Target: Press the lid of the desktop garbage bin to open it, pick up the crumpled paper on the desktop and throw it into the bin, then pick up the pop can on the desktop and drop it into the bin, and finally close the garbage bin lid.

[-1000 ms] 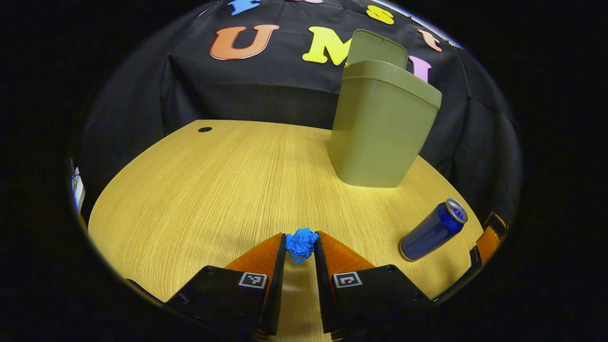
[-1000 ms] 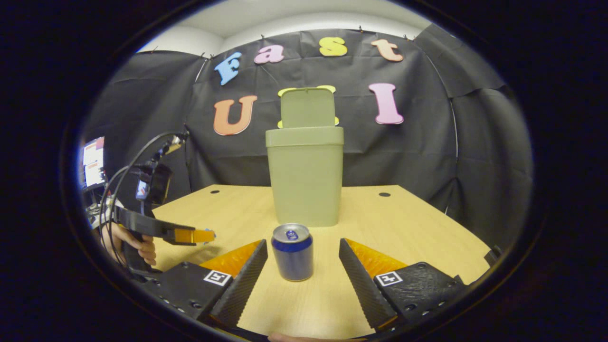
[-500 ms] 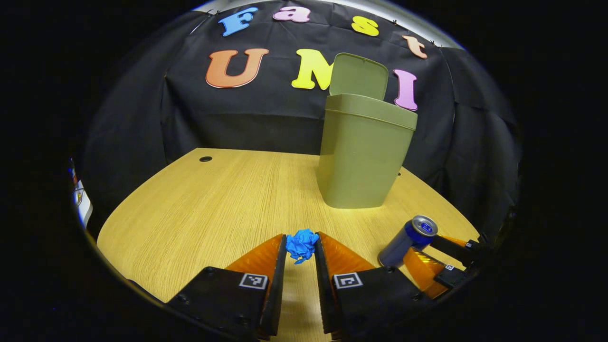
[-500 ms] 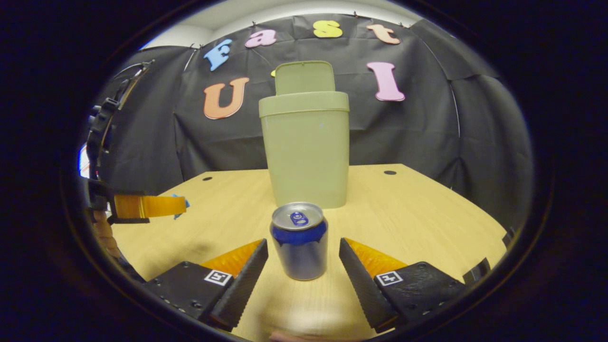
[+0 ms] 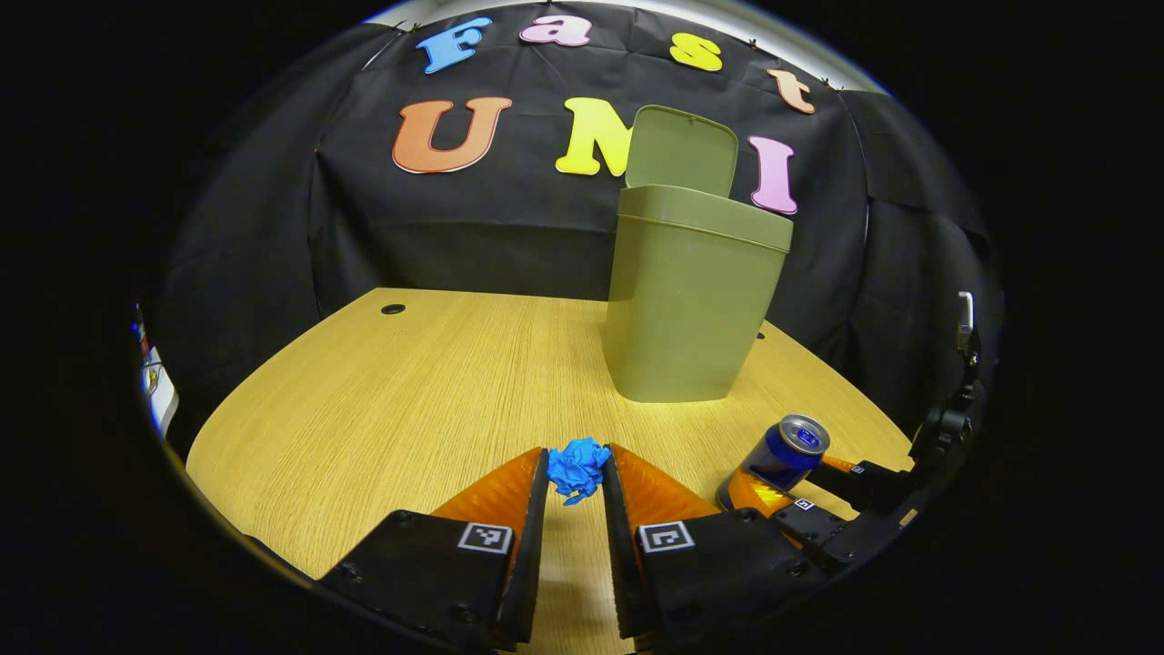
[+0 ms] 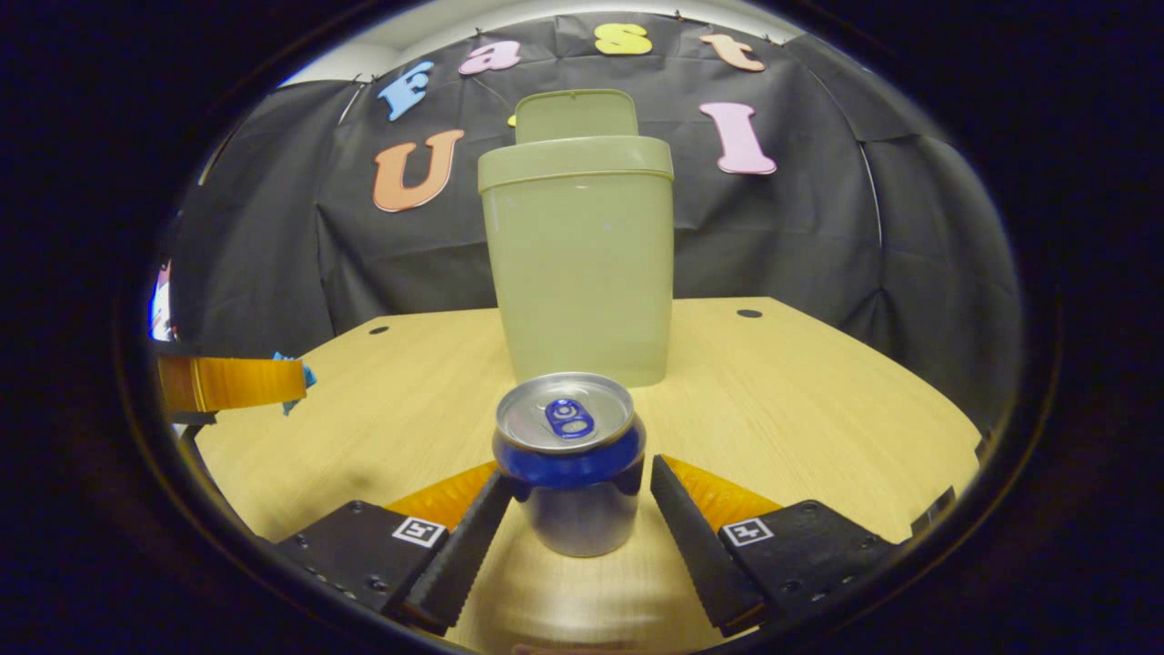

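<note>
1. Two grippers are in use. The left gripper [image 5: 575, 482] has its fingers nearly closed on the crumpled paper [image 5: 577, 466], which sits pinched at the fingertips above the desk [image 5: 409, 391].
2. The right gripper [image 6: 573, 509] straddles the pop can [image 6: 569, 464]. Whether its fingers touch the can wall cannot be told; the jaws stand roughly at can width.
3. One garbage bin [image 6: 577, 264] stands upright toward the back of the desk, behind the can. Its lid [image 6: 576, 115] is tipped up, so the mouth appears open.
4. Handling, paper: judged very light, soft and compressible. A fingertip pinch across the wad should suffice; the likely risk is that it clings to a pad on release.
5. Handling, can: judged rigid but thin-walled and smooth. Grip at mid-height across the full width; excess force may dent it, and too little may let it slip.
6. Count: one paper wad, one can, one bin with one lid, two grippers.
7. Status: judged that neither item has reached the bin yet.
</note>
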`<state>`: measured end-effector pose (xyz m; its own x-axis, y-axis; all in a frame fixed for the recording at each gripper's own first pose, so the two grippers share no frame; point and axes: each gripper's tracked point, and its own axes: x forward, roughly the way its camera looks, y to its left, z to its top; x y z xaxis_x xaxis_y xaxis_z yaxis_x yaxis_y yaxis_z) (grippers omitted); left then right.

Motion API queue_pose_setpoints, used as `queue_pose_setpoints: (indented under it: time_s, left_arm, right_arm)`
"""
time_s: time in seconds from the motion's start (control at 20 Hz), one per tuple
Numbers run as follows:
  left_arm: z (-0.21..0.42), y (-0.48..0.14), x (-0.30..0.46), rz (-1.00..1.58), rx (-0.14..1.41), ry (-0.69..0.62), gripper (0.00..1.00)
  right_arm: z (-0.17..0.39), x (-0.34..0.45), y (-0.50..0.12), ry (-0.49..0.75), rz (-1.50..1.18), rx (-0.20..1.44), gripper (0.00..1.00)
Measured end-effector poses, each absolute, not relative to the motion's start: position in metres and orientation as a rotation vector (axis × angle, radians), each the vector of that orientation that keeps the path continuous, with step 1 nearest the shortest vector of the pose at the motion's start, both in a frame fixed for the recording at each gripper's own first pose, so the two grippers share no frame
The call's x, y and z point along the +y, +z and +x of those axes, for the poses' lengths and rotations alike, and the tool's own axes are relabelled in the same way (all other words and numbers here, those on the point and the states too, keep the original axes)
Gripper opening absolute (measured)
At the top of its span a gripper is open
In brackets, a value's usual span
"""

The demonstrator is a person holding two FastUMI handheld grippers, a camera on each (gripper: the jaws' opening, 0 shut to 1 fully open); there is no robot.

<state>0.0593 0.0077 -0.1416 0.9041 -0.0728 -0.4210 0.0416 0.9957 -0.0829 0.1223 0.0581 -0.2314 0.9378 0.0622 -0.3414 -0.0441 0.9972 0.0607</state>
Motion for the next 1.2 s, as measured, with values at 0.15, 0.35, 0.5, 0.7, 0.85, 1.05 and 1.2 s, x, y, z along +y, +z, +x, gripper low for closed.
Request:
queue_pose_setpoints:
  time_s: [0.15,0.35,0.5,0.7,0.85,1.05,1.2]
  left_arm:
    - [0.058,-0.145,0.012,-0.071,0.435,-0.062,0.36]
    - [0.059,-0.139,0.015,-0.074,0.42,-0.046,0.37]
    - [0.055,-0.124,0.014,-0.054,0.373,-0.013,0.36]
    - [0.05,-0.101,0.006,-0.066,0.31,-0.029,0.36]
    - [0.059,-0.09,-0.002,-0.069,0.291,-0.043,0.36]
    - [0.092,-0.055,-0.024,-0.081,0.263,-0.088,0.36]
    - [0.135,-0.016,-0.044,-0.061,0.218,-0.132,0.36]
  right_arm:
    - [0.124,0.055,-0.231,0.043,0.048,0.349,0.87]
    - [0.117,0.049,-0.217,0.051,0.06,0.318,0.83]
    - [0.108,0.045,-0.201,0.065,0.049,0.286,0.81]
    - [0.092,0.041,-0.183,0.096,0.052,0.258,0.81]
    - [0.083,0.042,-0.17,0.12,0.024,0.247,0.81]
    - [0.077,0.044,-0.145,0.164,0.024,0.206,0.81]
    - [0.078,0.04,-0.137,0.18,0.015,0.197,0.81]
